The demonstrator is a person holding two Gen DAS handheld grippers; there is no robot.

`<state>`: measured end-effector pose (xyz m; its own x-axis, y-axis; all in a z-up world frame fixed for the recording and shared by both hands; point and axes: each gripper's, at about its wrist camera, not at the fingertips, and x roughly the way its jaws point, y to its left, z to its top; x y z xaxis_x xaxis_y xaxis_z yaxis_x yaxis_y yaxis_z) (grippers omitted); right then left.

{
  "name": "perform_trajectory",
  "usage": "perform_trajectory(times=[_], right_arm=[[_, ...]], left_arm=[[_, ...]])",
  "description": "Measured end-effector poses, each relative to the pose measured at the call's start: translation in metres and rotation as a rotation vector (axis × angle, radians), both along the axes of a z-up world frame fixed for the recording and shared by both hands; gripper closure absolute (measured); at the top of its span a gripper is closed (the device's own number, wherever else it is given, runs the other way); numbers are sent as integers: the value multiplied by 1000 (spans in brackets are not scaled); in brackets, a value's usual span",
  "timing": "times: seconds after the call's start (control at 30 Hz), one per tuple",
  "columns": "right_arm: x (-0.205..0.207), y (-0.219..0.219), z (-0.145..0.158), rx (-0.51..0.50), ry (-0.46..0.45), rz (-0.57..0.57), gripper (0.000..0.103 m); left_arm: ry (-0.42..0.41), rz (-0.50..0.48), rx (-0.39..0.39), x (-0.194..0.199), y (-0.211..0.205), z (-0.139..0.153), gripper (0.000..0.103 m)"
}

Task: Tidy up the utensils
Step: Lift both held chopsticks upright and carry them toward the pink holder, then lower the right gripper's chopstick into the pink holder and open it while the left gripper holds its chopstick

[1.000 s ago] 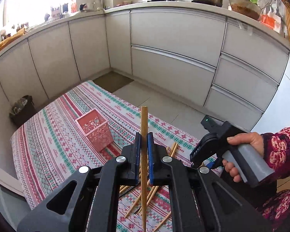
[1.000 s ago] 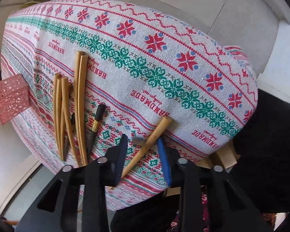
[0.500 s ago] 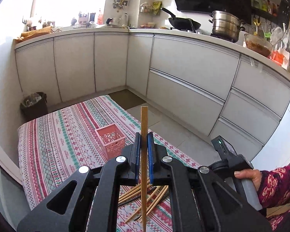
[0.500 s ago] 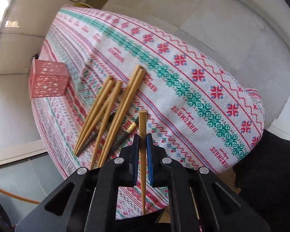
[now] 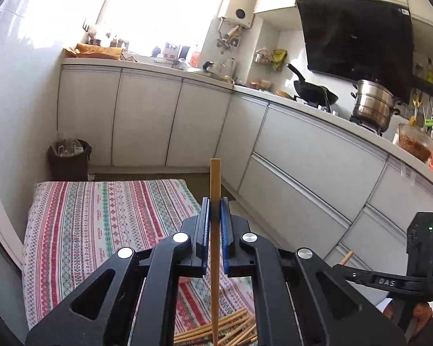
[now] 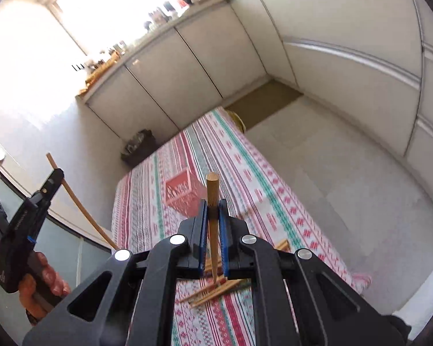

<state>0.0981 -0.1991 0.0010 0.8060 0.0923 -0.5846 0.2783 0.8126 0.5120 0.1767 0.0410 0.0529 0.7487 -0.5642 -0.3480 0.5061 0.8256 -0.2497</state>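
My left gripper (image 5: 215, 216) clamps 1 tan wooden chopstick (image 5: 215, 239) upright; my right gripper (image 6: 212, 216) clamps another round wooden chopstick (image 6: 212, 230). Loose chopsticks (image 6: 216, 291) lie below it; pink lattice basket (image 6: 184, 194) just ahead.

A basket (image 6: 184, 194) stands on the cloth-covered counter (image 6: 245, 178), with loose chopsticks (image 6: 216, 291) nearer the camera and cabinets (image 6: 187, 77) behind.

Patterned tablecloth (image 6: 245, 155) mostly bare between pink basket (image 6: 184, 194) and far edge: open passage. Loose chopsticks (image 6: 216, 289) clutter near end. Floor (image 6: 332, 173) right of table open up to cabinets (image 6: 346, 66). Bin (image 5: 69, 158) blocks far corner.
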Motion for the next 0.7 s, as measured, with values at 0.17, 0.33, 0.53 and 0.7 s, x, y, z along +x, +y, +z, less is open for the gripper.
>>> perform_trajectory(times=[0.17,0.33,0.53,0.7], right_arm=[[31,-10,50,-72,-149,-17,95],[75,-15,73,-112,-232,-10,95],[125,-17,68,-100,-246,24,95],[160,-8,47,-60,-233,45,95]], left_arm=[[-87,92,-36,36,-15,15,97],[-141,185,-51,76,-25,3,97],[-92,254,6,122,-27,-44,96],[-46,260,-3,126,-15,-64,96]])
